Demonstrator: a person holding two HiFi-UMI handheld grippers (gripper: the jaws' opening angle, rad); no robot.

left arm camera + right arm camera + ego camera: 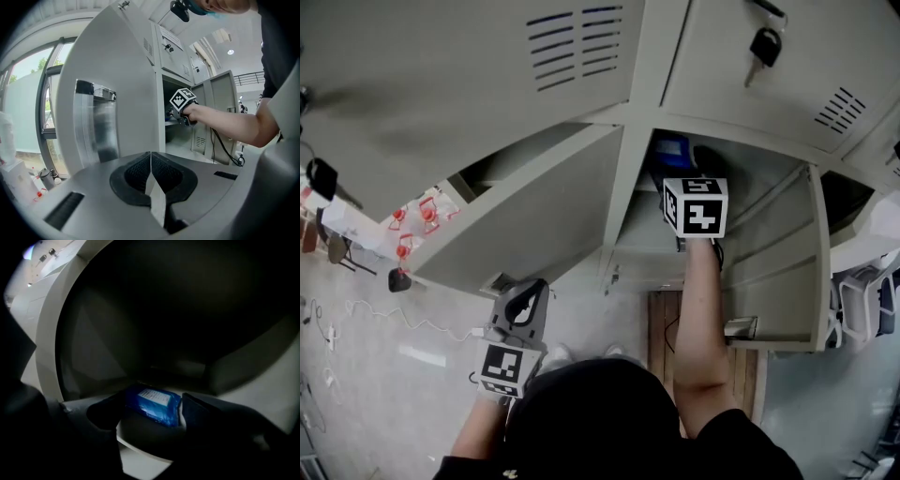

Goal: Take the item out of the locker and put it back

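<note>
**Item 1, your left gripper (151, 161).** It hangs low at your left side, outside the locker. The jaws are pressed together along their whole length and nothing is between them. It has no part in this step.

**Item 2, left locker door (534, 211).** It is swung open, between your left gripper and the open compartment.

**Item 3, open compartment (741, 192).** It is dark inside, and your right forearm reaches into it.

**Item 4, your right gripper (151, 404).** It is inside the compartment. The jaws are spread to the width of the packet, one against each side, which looks like a grip.

**Item 5, blue packet (157, 408).** This is the task's thing. It lies toward the back of the compartment between your right jaws, white label up. I cannot tell whether it rests on the shelf or is lifted.

**Item 6, right locker door (783, 272).** It is open, just beside your right arm.

**Step in hand, as a judgement.** This is either the pick-up at the start of the removal or the set-down at the end of the return. This moment alone does not settle which.

**Next move.**
- If you are removing it, keep the grip and draw straight back through the opening, clear of both doors.
- If you are returning it, spread the jaws and then back out.
</note>
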